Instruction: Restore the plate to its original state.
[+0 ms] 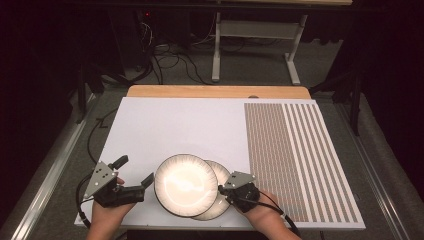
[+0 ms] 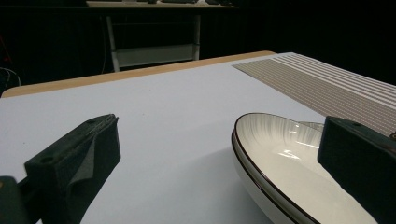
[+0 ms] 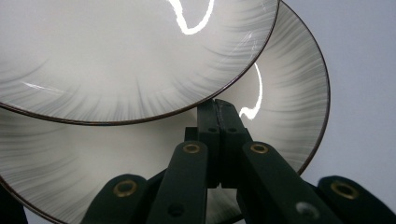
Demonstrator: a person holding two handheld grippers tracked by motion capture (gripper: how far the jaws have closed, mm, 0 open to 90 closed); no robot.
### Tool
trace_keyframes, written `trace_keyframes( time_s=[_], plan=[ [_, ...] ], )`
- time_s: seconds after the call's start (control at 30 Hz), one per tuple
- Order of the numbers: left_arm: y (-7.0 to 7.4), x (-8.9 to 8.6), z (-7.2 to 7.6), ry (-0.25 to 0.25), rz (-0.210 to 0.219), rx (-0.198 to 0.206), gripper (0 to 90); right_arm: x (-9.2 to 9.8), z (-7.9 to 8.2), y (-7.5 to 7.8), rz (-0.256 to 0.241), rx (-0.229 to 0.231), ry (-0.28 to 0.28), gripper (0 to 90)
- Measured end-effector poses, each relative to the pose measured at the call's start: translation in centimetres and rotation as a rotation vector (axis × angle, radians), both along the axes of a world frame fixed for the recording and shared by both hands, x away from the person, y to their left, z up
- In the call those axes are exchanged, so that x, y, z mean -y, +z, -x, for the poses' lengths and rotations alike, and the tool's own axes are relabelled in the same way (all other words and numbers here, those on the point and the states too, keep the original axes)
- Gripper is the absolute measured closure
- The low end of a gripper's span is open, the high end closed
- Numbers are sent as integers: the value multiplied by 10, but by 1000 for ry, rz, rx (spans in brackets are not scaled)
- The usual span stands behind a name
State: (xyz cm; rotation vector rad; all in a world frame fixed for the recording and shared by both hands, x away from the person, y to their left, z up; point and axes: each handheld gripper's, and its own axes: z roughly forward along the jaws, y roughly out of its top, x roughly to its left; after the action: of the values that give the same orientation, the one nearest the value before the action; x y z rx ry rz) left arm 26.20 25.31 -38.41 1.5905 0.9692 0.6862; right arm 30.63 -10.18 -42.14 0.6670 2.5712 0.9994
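Observation:
Two pale striped plates with dark rims lie overlapped near the front edge of the white board. The upper plate (image 1: pixel 186 185) (image 2: pixel 280 154) (image 3: pixel 116 56) rests partly on the lower plate (image 1: pixel 221 172) (image 3: pixel 289 84). My right gripper (image 1: pixel 220 189) (image 3: pixel 218 105) is shut, jaws pressed together, with its tips at the upper plate's right rim above the lower plate. My left gripper (image 1: pixel 135 170) (image 2: pixel 219 135) stands open just left of the plates, its right jaw close to the upper plate's rim and nothing between the jaws.
The white board (image 1: pixel 175 125) covers a wooden table (image 1: pixel 215 91). A striped brown-and-white patterned area (image 1: pixel 295 150) (image 2: pixel 327 79) takes up its right part. Cables (image 1: pixel 170 62) and a metal table frame (image 1: pixel 216 45) stand on the floor beyond.

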Motion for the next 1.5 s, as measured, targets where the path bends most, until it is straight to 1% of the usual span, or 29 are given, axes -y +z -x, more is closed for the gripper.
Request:
trace_keyframes(
  time_s=[0.3, 0.37, 0.67, 0.87, 1.13, 1.2, 1.33, 1.37, 1.5],
  plan=[
    [0, 0, 0, -5, -1, -3, 1, 0, 0, 0, 1, 0, 2, 900],
    [0, 0, 0, -6, 7, 0, 1, 0, 0, 0, 1, 1, 2, 900],
    [1, 0, 0, -4, 20, 9, 1, 0, 0, 0, 3, 0, 5, 900],
    [1, -1, 0, -6, 31, 7, 1, 0, 0, 0, 2, 3, 1, 900],
    [0, 2, -1, -17, 16, 2, 1, 0, 0, 0, 0, 1, 0, 900],
    [0, 2, -1, -17, 16, 2, 1, 0, 0, 1, 8, 4, -1, 900],
    [-1, 2, -2, -18, 17, -2, 1, 2, -1, 1, 7, 0, -7, 900],
    [-1, 3, -1, -20, 14, -2, 1, 2, -1, 1, 0, -4, -11, 900],
    [0, 4, -1, -22, 15, 2, 1, 2, -1, 1, 3, -4, -11, 900]
  ],
)
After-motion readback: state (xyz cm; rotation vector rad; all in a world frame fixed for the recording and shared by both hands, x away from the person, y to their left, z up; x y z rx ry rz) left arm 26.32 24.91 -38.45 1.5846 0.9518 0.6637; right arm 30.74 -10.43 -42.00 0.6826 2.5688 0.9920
